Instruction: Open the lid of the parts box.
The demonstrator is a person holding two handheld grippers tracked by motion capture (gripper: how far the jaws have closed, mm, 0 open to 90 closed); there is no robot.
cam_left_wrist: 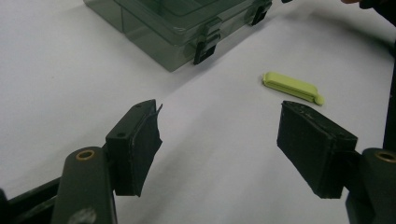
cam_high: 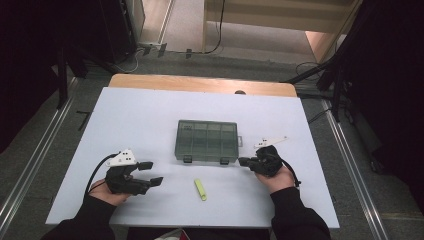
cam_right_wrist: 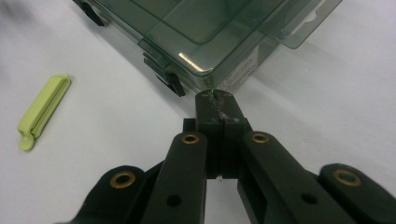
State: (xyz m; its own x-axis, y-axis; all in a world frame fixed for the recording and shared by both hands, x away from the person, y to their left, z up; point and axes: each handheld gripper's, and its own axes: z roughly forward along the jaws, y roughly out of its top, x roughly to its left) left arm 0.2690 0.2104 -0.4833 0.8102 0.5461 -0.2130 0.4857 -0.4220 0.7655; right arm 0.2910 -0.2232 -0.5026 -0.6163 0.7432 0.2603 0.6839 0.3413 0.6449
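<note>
Lying long axis across the table, organiser box (cam_high: 207, 140); right gripper (cam_high: 244, 161) fingers clenched empty beside it.

A grey compartment box (cam_high: 207, 141) sits mid-table (cam_high: 140, 110) — the right gripper (cam_high: 243, 161) (jaws together) at its near right corner.

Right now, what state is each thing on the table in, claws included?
Compartment box: lid shut, both front latches down, lying flat on the white table.
Yellow-green clip: closed, lying flat, apart from the box, untouched.
Left claw: jaws wide open, nothing between them.
Right claw: jaws shut together on nothing, tip close to the box's front right corner.
</note>
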